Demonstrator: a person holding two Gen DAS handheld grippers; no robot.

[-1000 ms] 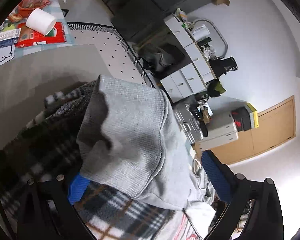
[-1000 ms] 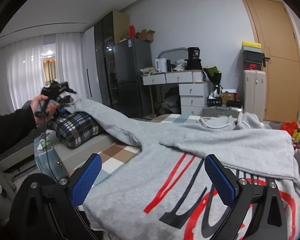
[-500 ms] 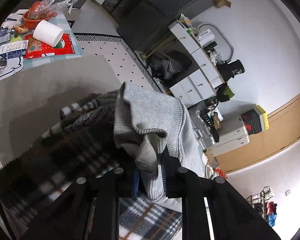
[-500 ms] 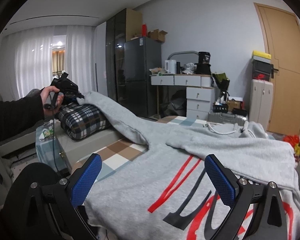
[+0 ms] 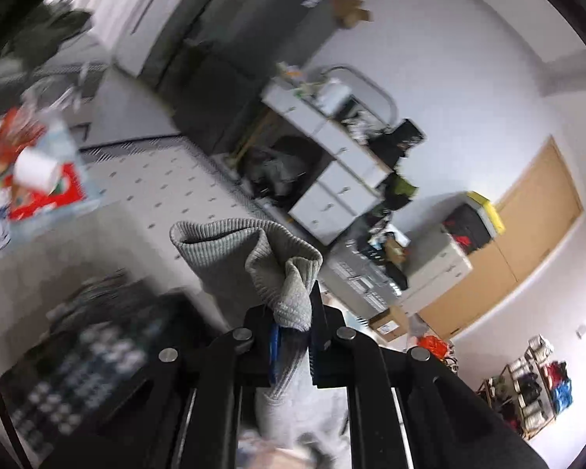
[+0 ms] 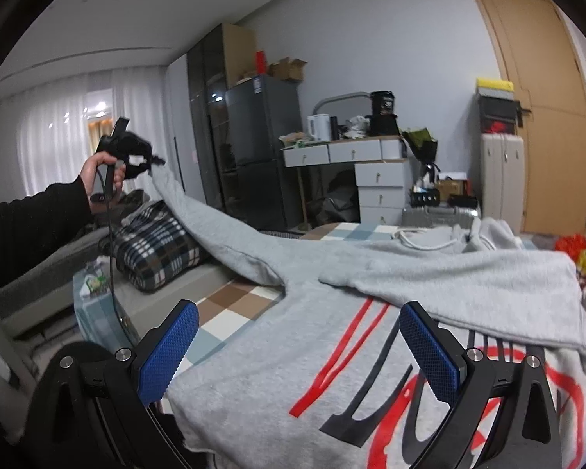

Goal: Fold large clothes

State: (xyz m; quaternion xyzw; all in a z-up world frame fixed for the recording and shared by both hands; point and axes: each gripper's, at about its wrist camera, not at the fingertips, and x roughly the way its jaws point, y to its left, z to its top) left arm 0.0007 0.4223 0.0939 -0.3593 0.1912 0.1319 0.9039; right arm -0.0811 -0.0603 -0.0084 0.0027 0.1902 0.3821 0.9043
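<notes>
The left gripper (image 5: 293, 336) is clamped on the ribbed cuff (image 5: 281, 269) of the grey sweatshirt (image 6: 293, 359), lifted above a plaid pillow (image 6: 156, 246); the sleeve (image 6: 215, 226) slopes from it down to the body, which lies spread just ahead of the right gripper (image 6: 297, 351), jaws apart, holding nothing; the other sleeve lies folded across the red-and-black print; a checked bed (image 6: 230, 312) lies beneath.

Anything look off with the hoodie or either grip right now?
Nothing damaged. The left gripper pinches the ribbed cuff bunched, not flat. The other sleeve lies across the hoodie's chest, and the right gripper hovers open above it.
</notes>
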